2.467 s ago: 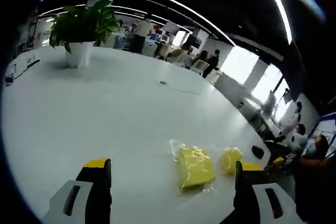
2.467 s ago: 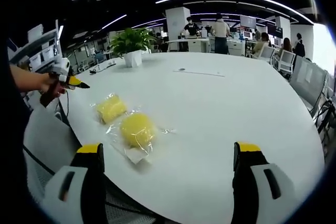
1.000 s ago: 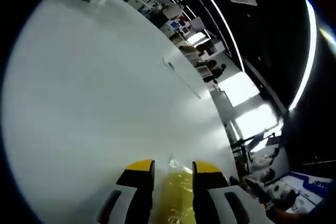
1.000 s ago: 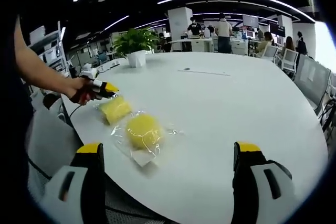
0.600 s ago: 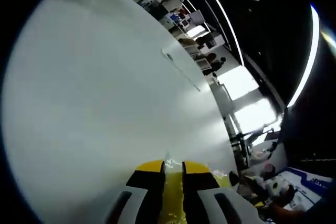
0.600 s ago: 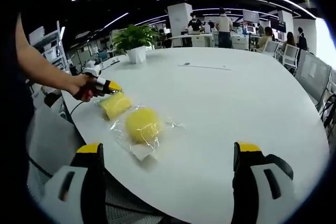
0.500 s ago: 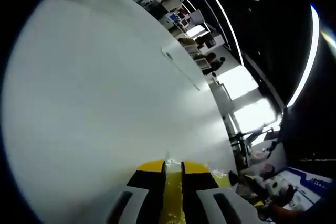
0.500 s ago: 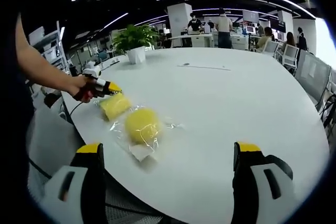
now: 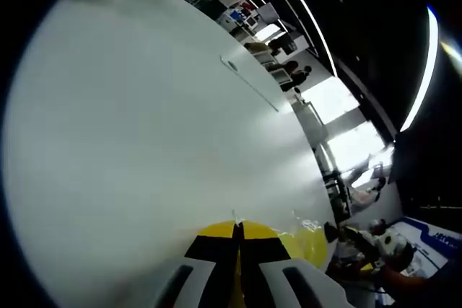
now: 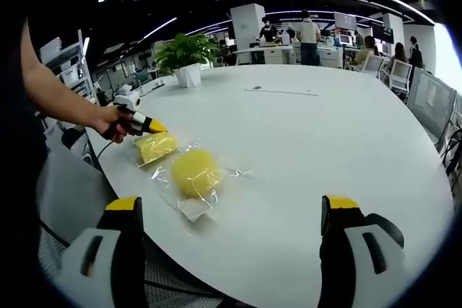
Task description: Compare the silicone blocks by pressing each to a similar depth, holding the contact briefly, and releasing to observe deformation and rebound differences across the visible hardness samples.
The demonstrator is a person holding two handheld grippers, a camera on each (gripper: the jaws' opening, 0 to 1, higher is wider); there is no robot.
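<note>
- Left gripper view: left gripper (image 9: 238,232) angled low over the white table (image 9: 130,120); yellow tips pinched together, only a sliver of yellow block (image 9: 307,242) visible beside them.
- Right gripper view: right gripper (image 10: 231,210) level, jaws wide apart, nothing between. Hand (image 10: 112,122) presses the other gripper onto the bagged square block (image 10: 154,147); round block (image 10: 193,172) just beside it.

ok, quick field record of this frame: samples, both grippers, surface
surface: white table
sample 1: flat yellow block in clear wrap, at the table edge
sample 2: rounded yellow block in clear wrap, beside sample 1
left gripper: jaws together, tips at the flat yellow block
right gripper: jaws wide apart, holding nothing, short of the rounded yellow block
background: potted plant at the far side of the table
</note>
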